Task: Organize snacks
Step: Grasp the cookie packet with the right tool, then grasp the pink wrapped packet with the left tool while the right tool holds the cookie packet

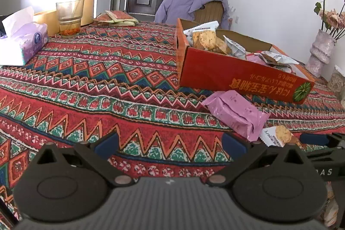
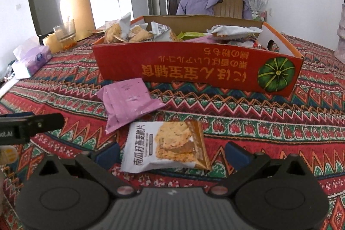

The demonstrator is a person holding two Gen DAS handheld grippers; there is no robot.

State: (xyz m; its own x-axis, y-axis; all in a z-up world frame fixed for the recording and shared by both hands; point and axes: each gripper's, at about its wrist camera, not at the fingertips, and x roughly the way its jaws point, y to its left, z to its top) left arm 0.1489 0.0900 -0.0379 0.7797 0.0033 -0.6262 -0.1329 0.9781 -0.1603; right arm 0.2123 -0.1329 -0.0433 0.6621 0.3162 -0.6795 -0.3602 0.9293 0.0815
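A red cardboard box with a pumpkin print holds several snack packets; it also shows in the left wrist view. A pink packet lies on the cloth in front of it, also in the left wrist view. A white cracker packet lies flat between the open fingers of my right gripper, not clamped; it also shows in the left wrist view. My left gripper is open and empty over bare cloth, left of both packets.
A patterned tablecloth covers the table. At the far left stand a tissue pack, a glass and a yellow thermos. More packets lie at the far edge. A vase stands right; a chair with purple cloth is behind.
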